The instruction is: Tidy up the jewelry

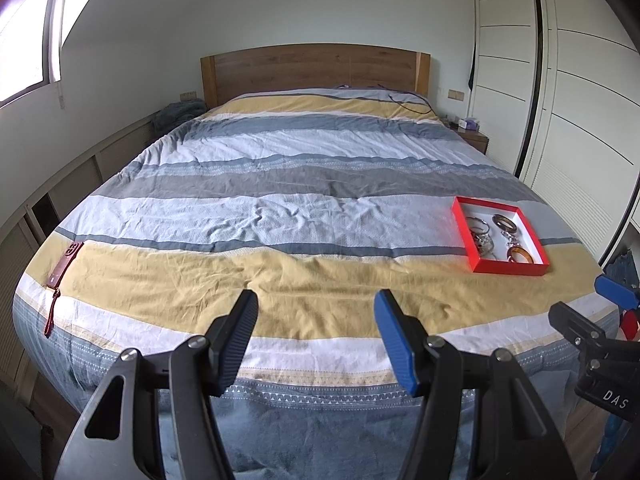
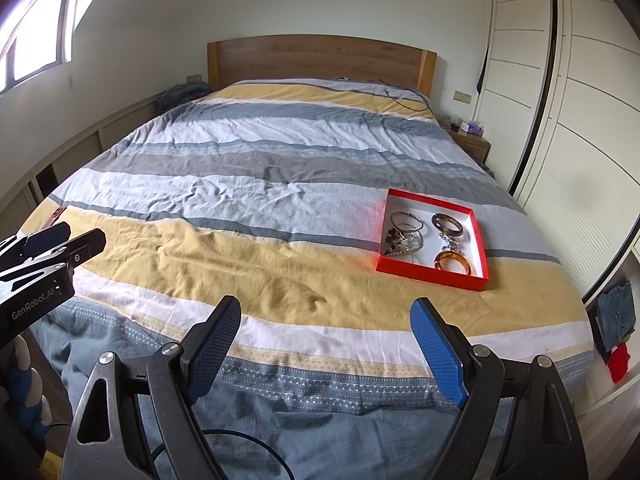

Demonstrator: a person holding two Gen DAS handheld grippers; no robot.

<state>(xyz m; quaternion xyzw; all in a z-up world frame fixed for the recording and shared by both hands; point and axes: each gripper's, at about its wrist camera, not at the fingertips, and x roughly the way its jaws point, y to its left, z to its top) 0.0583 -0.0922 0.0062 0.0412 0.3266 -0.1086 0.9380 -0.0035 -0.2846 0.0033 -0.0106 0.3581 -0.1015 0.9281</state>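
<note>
Shallow red cardboard tray (image 2: 478, 236), bangles and chains (image 2: 408, 236) inside, at 1 o'clock on striped bed; left gripper (image 1: 316, 340) and right gripper (image 2: 326, 344) spread wide, empty; sorting stage indeterminate.

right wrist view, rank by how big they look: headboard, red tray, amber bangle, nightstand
1. headboard
2. red tray
3. nightstand
4. amber bangle

The tray lies much nearer the camera than the headboard and nightstand, so these are apparent sizes only, and the fisheye bends them.
</note>
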